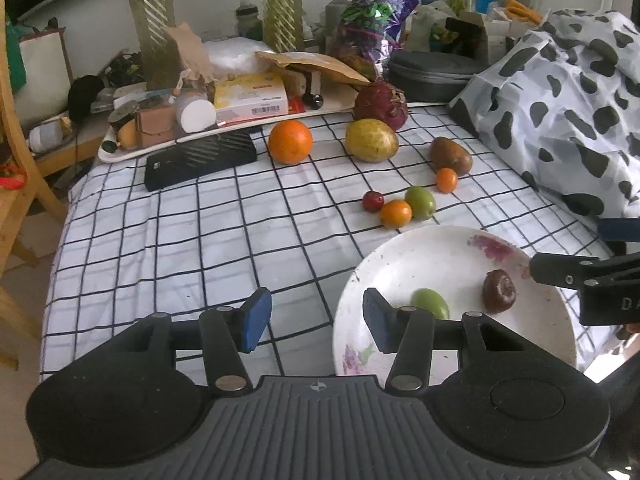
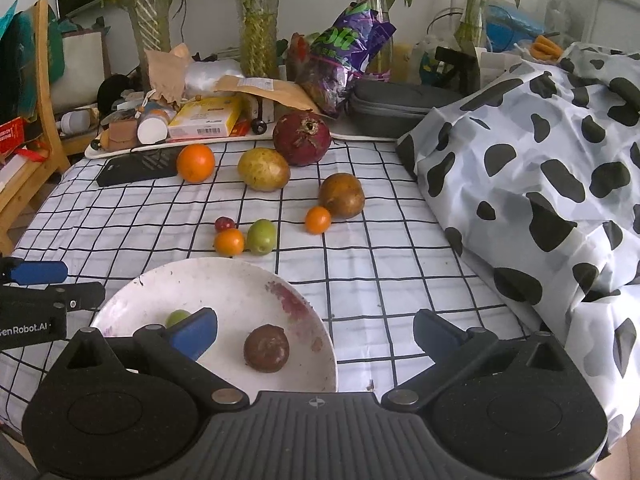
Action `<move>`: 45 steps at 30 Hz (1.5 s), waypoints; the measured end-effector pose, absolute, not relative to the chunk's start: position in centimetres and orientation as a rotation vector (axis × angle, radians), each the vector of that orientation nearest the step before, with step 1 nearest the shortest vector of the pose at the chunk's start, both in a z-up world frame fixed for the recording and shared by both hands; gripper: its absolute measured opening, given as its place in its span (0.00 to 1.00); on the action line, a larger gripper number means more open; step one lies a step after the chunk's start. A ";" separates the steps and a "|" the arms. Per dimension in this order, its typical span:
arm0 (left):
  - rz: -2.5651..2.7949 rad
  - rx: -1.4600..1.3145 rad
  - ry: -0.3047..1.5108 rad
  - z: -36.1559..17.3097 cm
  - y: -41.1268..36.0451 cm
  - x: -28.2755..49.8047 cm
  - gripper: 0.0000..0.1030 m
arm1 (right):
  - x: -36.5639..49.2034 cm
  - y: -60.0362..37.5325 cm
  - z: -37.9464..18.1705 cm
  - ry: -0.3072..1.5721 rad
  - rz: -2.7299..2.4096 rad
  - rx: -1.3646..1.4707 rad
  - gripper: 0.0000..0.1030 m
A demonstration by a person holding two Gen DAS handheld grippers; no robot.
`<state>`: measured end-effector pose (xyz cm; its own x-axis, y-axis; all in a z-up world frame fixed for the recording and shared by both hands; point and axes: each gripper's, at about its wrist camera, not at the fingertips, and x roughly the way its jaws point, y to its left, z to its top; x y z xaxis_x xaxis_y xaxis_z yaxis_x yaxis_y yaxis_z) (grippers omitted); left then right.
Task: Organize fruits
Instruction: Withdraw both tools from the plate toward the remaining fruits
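A white plate (image 1: 440, 252) (image 2: 240, 280) holds a small green fruit (image 1: 430, 303) (image 2: 177, 317) and a dark brown fruit (image 1: 499, 291) (image 2: 266, 348). On the checked cloth lie an orange (image 1: 290, 142) (image 2: 196, 163), a yellow mango (image 1: 371, 140) (image 2: 263, 169), a dark red dragon fruit (image 1: 381, 100) (image 2: 302, 138), a brown fruit (image 1: 451, 156) (image 2: 342, 195), two small orange fruits (image 1: 395, 213) (image 2: 318, 219), a green fruit (image 1: 420, 202) (image 2: 261, 237) and a small red fruit (image 1: 373, 201) (image 2: 225, 223). My left gripper (image 1: 316, 320) is open and empty at the plate's left edge. My right gripper (image 2: 316, 334) is open and empty over the plate's right side.
A white tray (image 1: 120, 156) with boxes and jars and a black case (image 1: 200, 160) stand at the back left. A cow-print cloth (image 1: 560, 120) (image 2: 540, 180) is heaped on the right. Vases with plants, a purple bag (image 2: 348, 52) and a grey case (image 1: 432, 72) line the back.
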<state>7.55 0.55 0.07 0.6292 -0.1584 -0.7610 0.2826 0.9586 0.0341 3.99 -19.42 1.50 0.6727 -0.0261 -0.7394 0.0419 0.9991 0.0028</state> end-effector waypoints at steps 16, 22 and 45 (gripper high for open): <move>-0.221 0.266 0.805 0.1 -0.3 7.3 0.95 | 4.2 -19.8 1.2 0.849 -0.047 0.034 1.00; -0.220 0.269 0.792 0.3 -0.2 7.3 1.00 | 4.4 -19.9 1.1 0.859 -0.053 0.041 1.00; -0.264 0.307 0.785 0.3 -1.2 8.9 1.00 | 6.8 -20.4 0.1 0.883 -0.080 0.035 1.00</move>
